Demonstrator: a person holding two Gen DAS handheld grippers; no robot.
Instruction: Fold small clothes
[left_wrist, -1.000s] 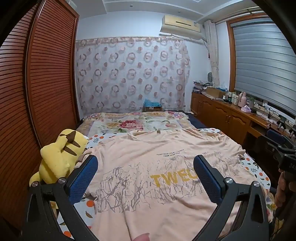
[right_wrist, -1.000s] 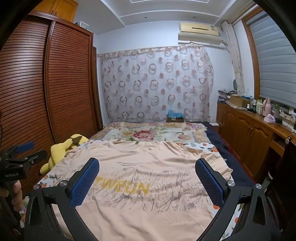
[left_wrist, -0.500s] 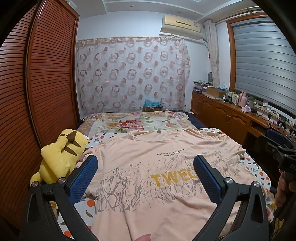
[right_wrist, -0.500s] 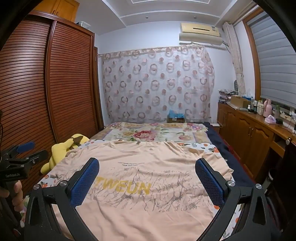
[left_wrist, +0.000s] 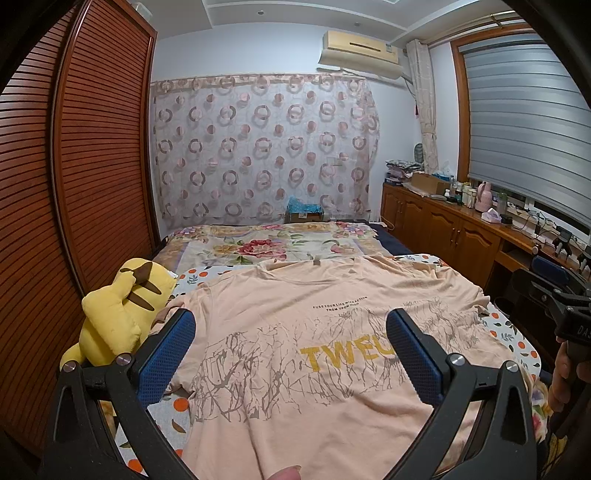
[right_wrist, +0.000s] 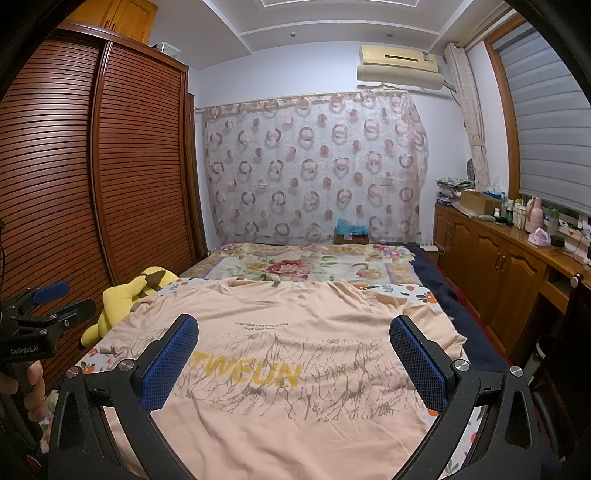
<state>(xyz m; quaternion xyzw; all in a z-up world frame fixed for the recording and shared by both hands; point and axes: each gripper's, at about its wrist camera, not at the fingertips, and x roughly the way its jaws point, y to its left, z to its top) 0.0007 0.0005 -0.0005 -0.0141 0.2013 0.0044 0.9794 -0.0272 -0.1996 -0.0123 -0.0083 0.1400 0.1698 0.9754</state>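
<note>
On the bed (left_wrist: 207, 275), a soft, light T-shirt (left_wrist: 295, 332) lies flat; both grippers (left_wrist: 290, 349) (right_wrist: 293, 352) hover wide, best pinching sleeves.

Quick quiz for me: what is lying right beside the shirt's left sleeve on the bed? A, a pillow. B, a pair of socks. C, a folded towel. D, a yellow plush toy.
D: a yellow plush toy with brown ear tips sits at the bed's left edge, next to the sleeve of the peach shirt.
</note>
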